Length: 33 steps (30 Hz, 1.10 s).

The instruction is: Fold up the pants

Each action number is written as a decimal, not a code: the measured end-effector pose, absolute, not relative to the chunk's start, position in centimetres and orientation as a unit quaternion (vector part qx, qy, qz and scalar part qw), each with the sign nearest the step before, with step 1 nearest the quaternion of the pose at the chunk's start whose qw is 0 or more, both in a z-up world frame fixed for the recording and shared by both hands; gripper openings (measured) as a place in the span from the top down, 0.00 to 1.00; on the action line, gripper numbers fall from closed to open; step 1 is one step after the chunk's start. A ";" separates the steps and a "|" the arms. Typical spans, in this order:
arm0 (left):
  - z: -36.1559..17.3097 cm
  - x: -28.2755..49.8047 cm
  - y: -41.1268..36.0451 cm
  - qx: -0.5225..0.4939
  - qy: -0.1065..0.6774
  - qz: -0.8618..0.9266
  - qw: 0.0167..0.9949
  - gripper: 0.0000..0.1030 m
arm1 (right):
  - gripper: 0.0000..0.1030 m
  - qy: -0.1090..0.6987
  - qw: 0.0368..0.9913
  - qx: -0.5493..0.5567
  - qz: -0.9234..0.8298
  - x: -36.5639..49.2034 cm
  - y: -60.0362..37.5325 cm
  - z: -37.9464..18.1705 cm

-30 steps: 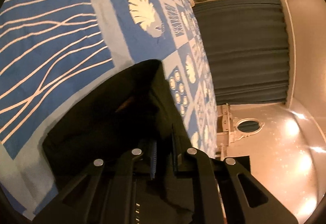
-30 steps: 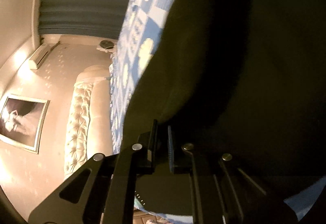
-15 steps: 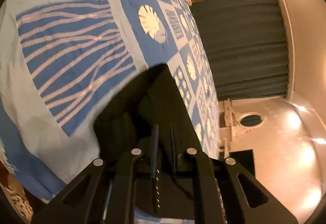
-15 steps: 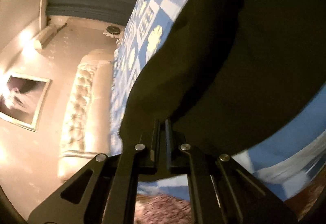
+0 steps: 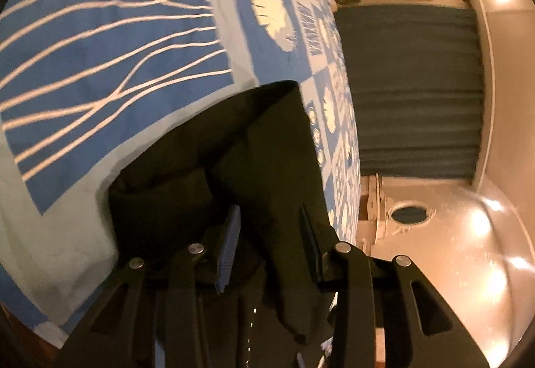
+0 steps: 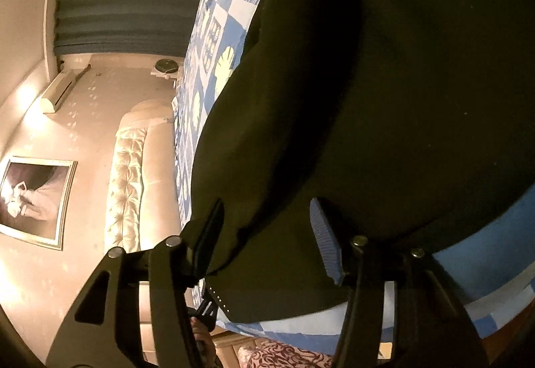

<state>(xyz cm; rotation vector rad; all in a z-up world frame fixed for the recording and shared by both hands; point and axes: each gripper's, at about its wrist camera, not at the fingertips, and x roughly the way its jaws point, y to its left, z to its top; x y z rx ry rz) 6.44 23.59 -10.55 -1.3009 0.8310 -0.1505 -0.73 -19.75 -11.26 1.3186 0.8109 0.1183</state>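
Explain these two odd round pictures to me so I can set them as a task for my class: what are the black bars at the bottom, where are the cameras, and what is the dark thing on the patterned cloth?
No robot is here: a person holds a hand tool in each hand, each with two fingers and a wide-angle camera looking forward along them. That lens makes the round, bent pictures.

One picture comes from the left gripper, the other from the right gripper. The black bars are the tool's own frame.

The dark thing is a pair of black pants, lying on a bedspread of blue and white squares with shells and wavy lines. In both pictures the fingers stand apart, open, with cloth lying between them but not pinched.

Behind are a dark curtain, a padded headboard and a framed picture.
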 end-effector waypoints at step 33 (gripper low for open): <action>-11.4 8.6 22.9 -0.571 0.370 -0.041 0.732 0.91 | 0.80 0.337 0.728 0.595 0.034 4.0 -17.2 -11.1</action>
